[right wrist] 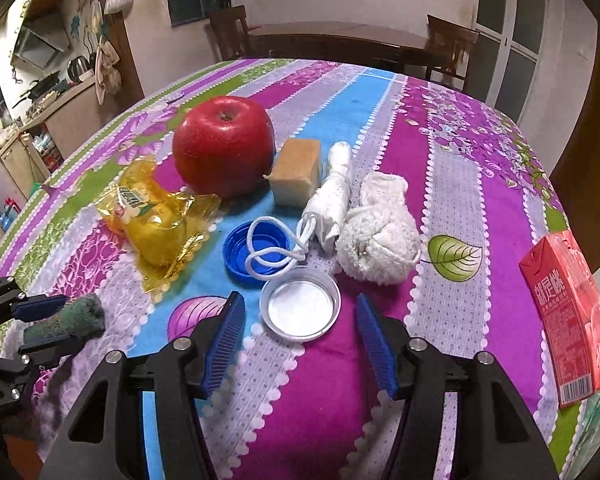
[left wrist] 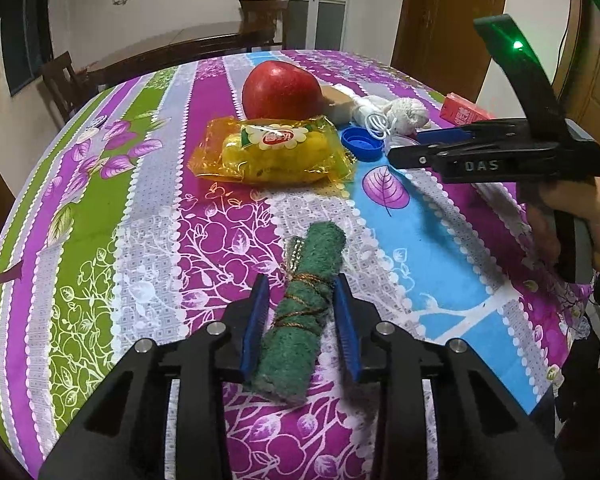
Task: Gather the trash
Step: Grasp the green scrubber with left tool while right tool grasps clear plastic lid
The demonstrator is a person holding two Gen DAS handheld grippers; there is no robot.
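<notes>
your left gripper [left wrist: 300,316] was closed on the green scrub roll [left wrist: 300,312], both blue pads pressing its sides, and the roll lay on the striped tablecloth [left wrist: 100,208]. your right gripper [right wrist: 300,336] stood open around the clear plastic lid [right wrist: 300,308], the pads apart from its rim; the lid lay flat on the cloth. just behind it were the blue bottle cap [right wrist: 256,252] with a white cord [right wrist: 276,248] over it, the yellow snack packet [right wrist: 160,224], the red apple [right wrist: 224,148] and a red carton [right wrist: 568,320] at the right edge.

Left claw [left wrist: 300,312] clamped, right claw [right wrist: 300,340] agape.
</notes>
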